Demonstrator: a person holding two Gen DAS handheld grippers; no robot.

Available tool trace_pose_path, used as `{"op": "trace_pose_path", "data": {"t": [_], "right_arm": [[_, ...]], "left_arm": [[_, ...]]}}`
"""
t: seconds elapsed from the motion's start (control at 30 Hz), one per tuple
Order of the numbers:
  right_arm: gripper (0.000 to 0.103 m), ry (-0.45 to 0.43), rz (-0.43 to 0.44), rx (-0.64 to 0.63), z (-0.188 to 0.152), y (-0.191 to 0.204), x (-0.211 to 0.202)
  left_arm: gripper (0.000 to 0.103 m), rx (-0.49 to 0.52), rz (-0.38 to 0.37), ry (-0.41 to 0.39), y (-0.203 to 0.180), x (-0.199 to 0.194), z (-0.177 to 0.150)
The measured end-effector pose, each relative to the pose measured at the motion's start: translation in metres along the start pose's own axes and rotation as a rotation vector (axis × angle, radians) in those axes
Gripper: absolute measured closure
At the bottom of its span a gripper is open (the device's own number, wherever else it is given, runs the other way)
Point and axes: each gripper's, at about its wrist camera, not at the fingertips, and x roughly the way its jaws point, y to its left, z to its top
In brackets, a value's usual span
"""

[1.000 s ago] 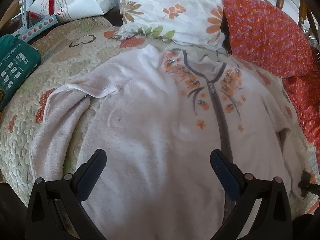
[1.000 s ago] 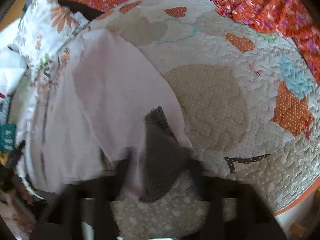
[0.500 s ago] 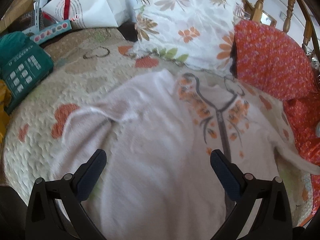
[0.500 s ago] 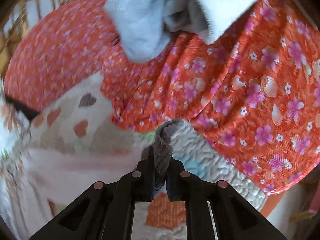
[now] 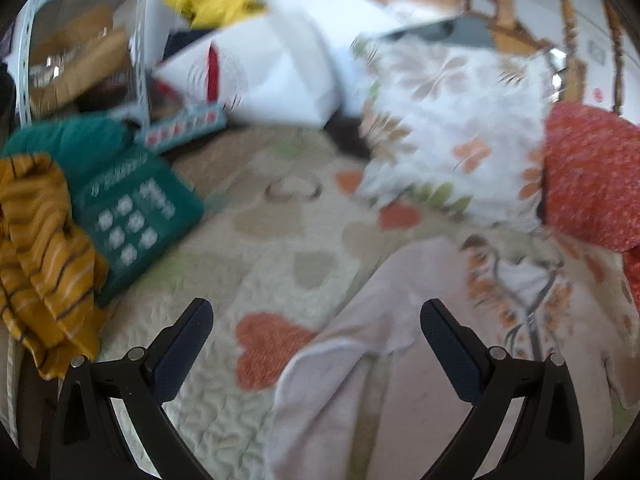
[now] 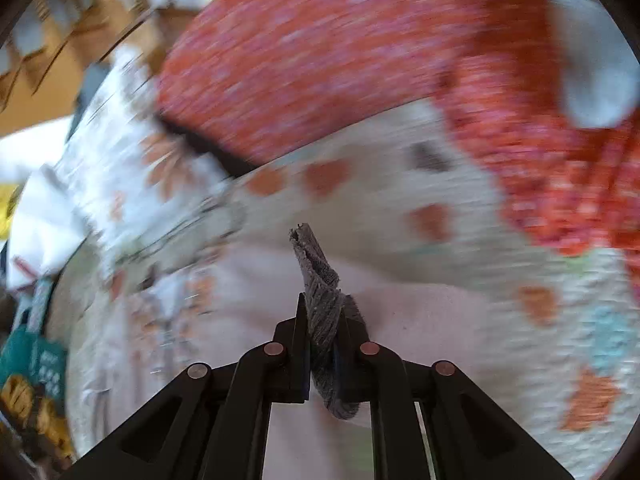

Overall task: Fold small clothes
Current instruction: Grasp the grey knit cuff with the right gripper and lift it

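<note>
A pale pink fleece jacket (image 5: 460, 360) with a grey zip and orange flower print lies on the quilted bed cover (image 5: 280, 248). Its left sleeve (image 5: 320, 392) lies between my left gripper's fingers. My left gripper (image 5: 316, 336) is open and empty above the sleeve and quilt. My right gripper (image 6: 322, 332) is shut on the jacket's grey ribbed cuff (image 6: 320, 300) and holds it up above the jacket body (image 6: 248, 320). Both views are blurred.
A floral pillow (image 5: 452, 132) and an orange flowered pillow (image 5: 592, 176) lie at the head of the bed. A teal box (image 5: 128, 216), a mustard striped cloth (image 5: 40, 256), a white bag (image 5: 260, 76) and a rack (image 5: 80, 60) are at the left.
My left gripper has swung left, from over the jacket body to the sleeve and bare quilt. My right gripper, still shut on the cuff, has turned back toward the jacket.
</note>
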Motion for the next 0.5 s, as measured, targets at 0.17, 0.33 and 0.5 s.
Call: {"op": "trace_pose_path", "data": {"t": [0.17,0.33,0.5], "right_arm": [[0.094,0.088,0.104,-0.099,-0.019,0.103,0.061],[0.094,0.159,0.172,-0.203,-0.043,0.194,0.115],[0.094,0.227,0.215,-0.301,-0.073,0.264,0.156]], "left_arm": [[0.000,-0.088,-0.028,0.052,0.028,0.006,-0.001],[0.000,-0.155,-0.043,0.078,0.043,0.011,0.002],[0.000,-0.160,-0.056,0.093,0.040,0.015,0.005]]}}
